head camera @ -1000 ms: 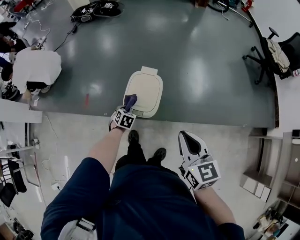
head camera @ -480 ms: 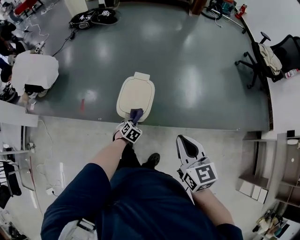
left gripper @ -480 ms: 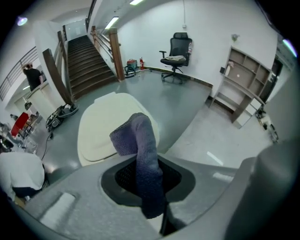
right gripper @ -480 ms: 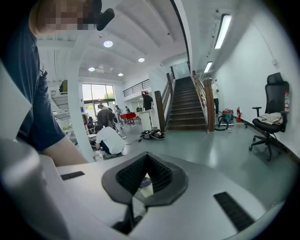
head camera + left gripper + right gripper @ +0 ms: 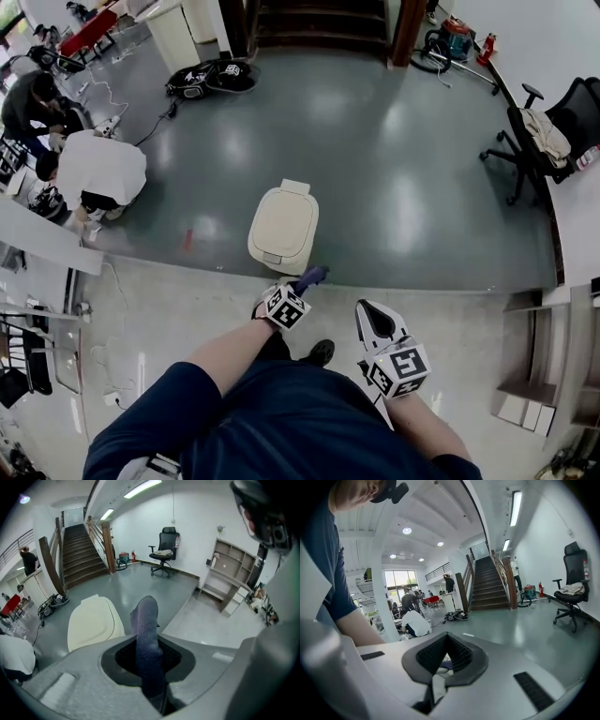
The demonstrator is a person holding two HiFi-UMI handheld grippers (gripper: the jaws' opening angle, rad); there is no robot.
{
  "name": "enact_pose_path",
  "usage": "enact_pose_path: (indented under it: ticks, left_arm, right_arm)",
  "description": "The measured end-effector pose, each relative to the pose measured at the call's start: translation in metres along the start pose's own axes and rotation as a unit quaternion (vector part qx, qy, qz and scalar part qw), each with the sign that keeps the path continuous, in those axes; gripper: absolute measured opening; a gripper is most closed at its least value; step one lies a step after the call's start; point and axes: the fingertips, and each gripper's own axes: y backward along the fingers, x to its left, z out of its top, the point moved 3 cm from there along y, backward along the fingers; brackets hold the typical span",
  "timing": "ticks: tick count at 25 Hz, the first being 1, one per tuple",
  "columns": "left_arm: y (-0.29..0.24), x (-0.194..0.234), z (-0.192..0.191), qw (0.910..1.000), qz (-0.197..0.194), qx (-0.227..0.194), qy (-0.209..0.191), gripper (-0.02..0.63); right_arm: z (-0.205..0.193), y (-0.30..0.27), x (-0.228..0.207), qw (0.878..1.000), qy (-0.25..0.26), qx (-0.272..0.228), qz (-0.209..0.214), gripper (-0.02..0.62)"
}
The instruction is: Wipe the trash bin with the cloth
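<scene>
A cream trash bin (image 5: pixel 283 225) with its lid down stands on the dark green floor, just past the edge of the lighter floor. My left gripper (image 5: pixel 303 281) is shut on a purple cloth (image 5: pixel 313 274) and hovers near the bin's front right corner, apart from the lid. In the left gripper view the cloth (image 5: pixel 146 634) sticks up between the jaws, with the bin (image 5: pixel 93 623) to its left. My right gripper (image 5: pixel 375 317) is held low by my right side, shut with nothing in it; its jaws (image 5: pixel 446 660) point away from the bin.
A person in a white shirt (image 5: pixel 98 169) crouches at the left by cables and gear. Black bags (image 5: pixel 211 77) lie near the stairs (image 5: pixel 319 19). An office chair (image 5: pixel 548 131) stands at the far right, wooden shelves (image 5: pixel 530 375) at the near right.
The left gripper and cloth came off the bin's lid and drew back towards me, to the near right. The bin now lies farther away. The right gripper barely moved.
</scene>
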Motion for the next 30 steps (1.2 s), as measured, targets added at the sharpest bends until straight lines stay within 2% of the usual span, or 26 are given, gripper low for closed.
enact_pose_path:
  ticks: [4, 8, 11, 14, 19, 22, 25, 30]
  left_arm:
    - [0.062, -0.008, 0.023, 0.9961, -0.001, -0.081, 0.035, 0.051]
    - [0.134, 0.009, 0.033, 0.9854, -0.003, -0.153, 0.075, 0.051]
    - [0.185, 0.021, 0.044, 0.9714, 0.0, -0.211, 0.109, 0.051]
    - [0.237, 0.032, 0.062, 0.9531, 0.002, -0.274, 0.127, 0.051]
    - [0.311, 0.05, 0.088, 0.923, -0.006, -0.363, 0.128, 0.051]
    - [0.337, 0.051, 0.097, 0.9109, -0.013, -0.397, 0.111, 0.051]
    - [0.347, 0.048, 0.101, 0.9028, -0.024, -0.416, 0.106, 0.051]
    - [0.349, 0.046, 0.094, 0.9019, -0.04, -0.416, 0.107, 0.051]
  right_arm:
    - [0.006, 0.004, 0.007, 1.0, 0.01, -0.007, 0.014, 0.005]
    - [0.029, -0.003, 0.025, 0.999, 0.036, -0.029, 0.021, 0.005]
    - [0.043, -0.009, 0.037, 0.998, 0.047, -0.043, 0.027, 0.005]
    - [0.052, -0.022, 0.059, 0.996, 0.067, -0.051, 0.043, 0.005]
    - [0.069, -0.056, 0.114, 0.991, 0.087, -0.06, 0.081, 0.005]
    - [0.077, -0.065, 0.142, 0.986, 0.112, -0.071, 0.1, 0.005]
    - [0.08, -0.071, 0.156, 0.984, 0.124, -0.072, 0.11, 0.005]
    - [0.076, -0.078, 0.166, 0.986, 0.112, -0.063, 0.107, 0.005]
